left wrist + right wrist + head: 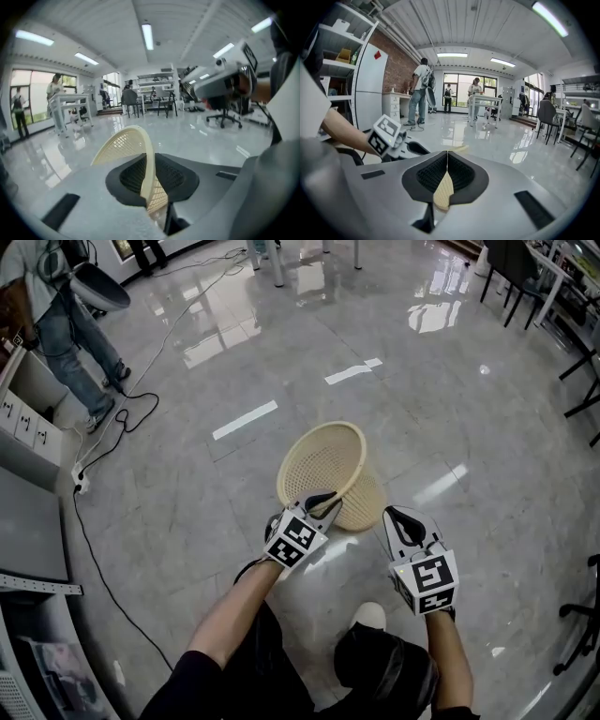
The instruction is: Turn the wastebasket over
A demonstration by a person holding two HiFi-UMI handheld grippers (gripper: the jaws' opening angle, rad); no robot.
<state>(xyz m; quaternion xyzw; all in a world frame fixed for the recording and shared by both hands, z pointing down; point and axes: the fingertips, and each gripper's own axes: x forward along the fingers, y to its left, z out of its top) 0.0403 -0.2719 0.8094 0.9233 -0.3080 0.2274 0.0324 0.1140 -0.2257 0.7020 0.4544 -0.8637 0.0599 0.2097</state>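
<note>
Left claw (326, 504) pinches the wastebasket (323, 460) rim, right claw (396, 518) its mesh wall — such thin holds could slip mid-turn.

A glossy grey stone floor (450, 409) mirrors the ceiling strip lights (451, 55). A brick wall (401, 65) stands behind a white cabinet (370, 89) and open shelves (340, 44). Tall windows (459, 84) fill the far end, with a white table (487, 98) and dark chairs (546, 113) near them.
</note>
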